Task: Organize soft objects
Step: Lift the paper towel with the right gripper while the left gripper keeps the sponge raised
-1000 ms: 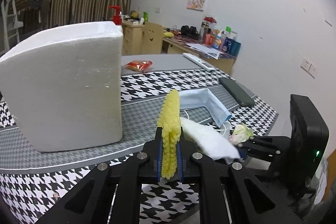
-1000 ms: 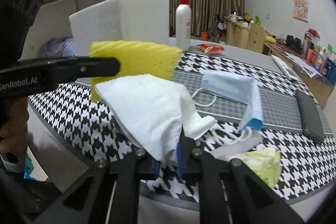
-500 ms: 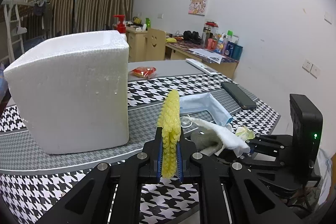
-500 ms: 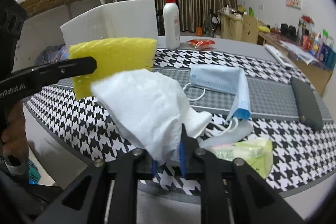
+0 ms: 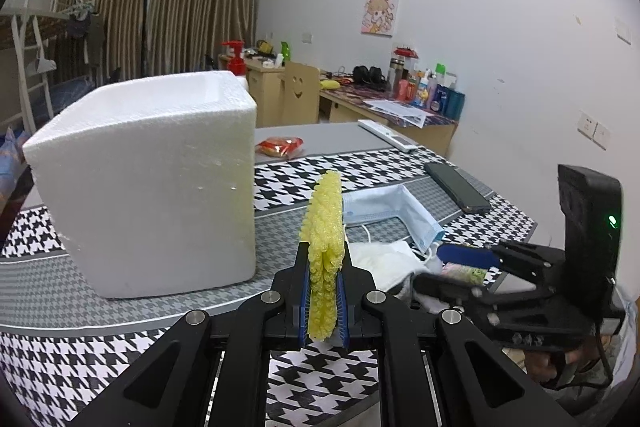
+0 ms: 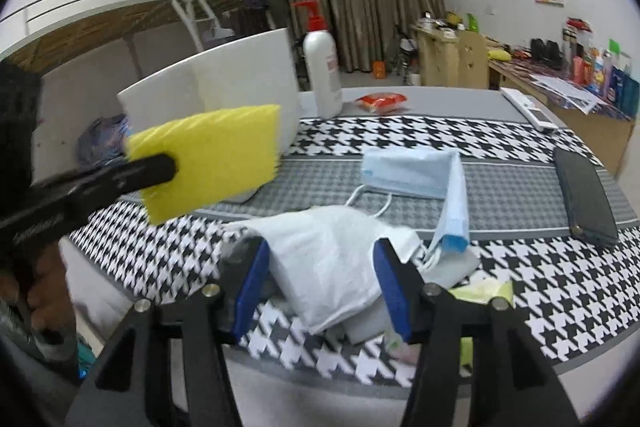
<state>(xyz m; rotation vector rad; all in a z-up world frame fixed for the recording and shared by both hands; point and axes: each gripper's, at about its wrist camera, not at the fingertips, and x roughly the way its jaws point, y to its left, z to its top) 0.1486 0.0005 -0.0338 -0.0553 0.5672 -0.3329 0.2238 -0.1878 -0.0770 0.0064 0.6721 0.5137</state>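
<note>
Sponge [image 5: 323, 247], yellow and edge-up, sits clamped in my left tool [image 5: 323, 301], held above the near edge of the worktop [image 5: 132, 307] beside the white foam box [image 5: 152, 183]. My right tool [image 6: 320, 287] has just been spreading its jaws; they now stand apart on either side of the white cloth [image 6: 332, 259], which lies slack on the houndstooth cover without the pads pressing it. Just beyond it lies a blue face mask [image 6: 416, 171], with a dark phone [image 6: 584, 199] farther right.

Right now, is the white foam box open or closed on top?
Open: the left wrist view shows the white foam box with a bare rim and hollow top, no lid.
</note>
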